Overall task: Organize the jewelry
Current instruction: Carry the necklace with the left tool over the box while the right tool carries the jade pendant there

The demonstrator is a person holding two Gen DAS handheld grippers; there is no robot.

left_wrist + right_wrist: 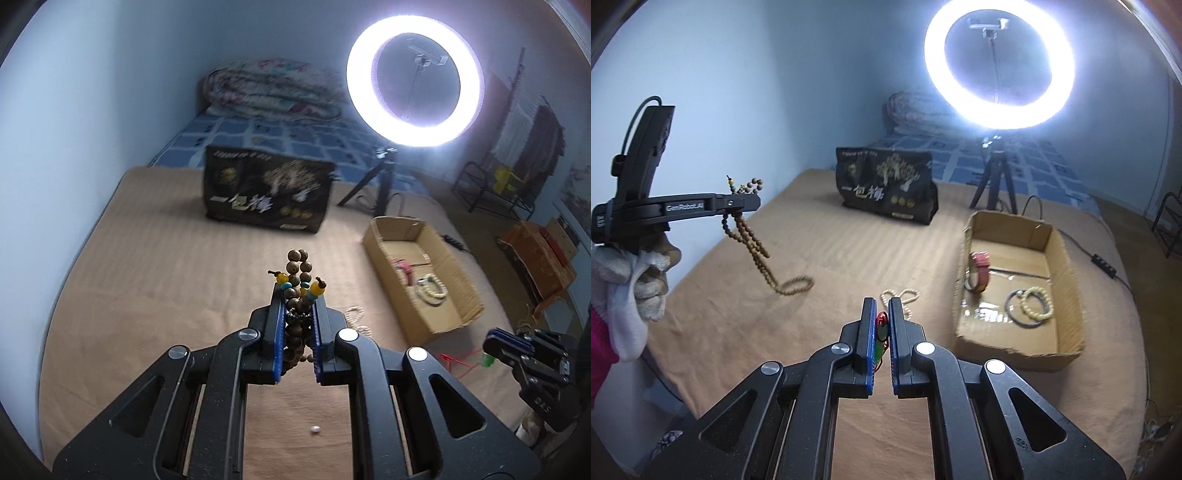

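Observation:
My left gripper (299, 291) is shut on a long strand of brown wooden beads (297, 266) with yellow and teal accent beads. In the right wrist view the left gripper (750, 201) is raised at the left in a gloved hand (628, 273). The brown strand (753, 240) hangs from it, its tail coiled on the tan mat (798, 284). My right gripper (882, 302) is shut on a green pendant with a red cord (881, 332). An open cardboard box (1015, 345) to the right holds a pink bracelet (980, 271), a cream bead bracelet (1036, 302) and a dark bangle (1015, 319).
A cream bead necklace (901, 295) lies on the mat just beyond my right gripper. A black printed bag (886, 188) stands at the back. A lit ring light (997, 62) on a tripod is behind the box, its cable (1104, 262) trailing right. One loose white bead (315, 429) rests near me.

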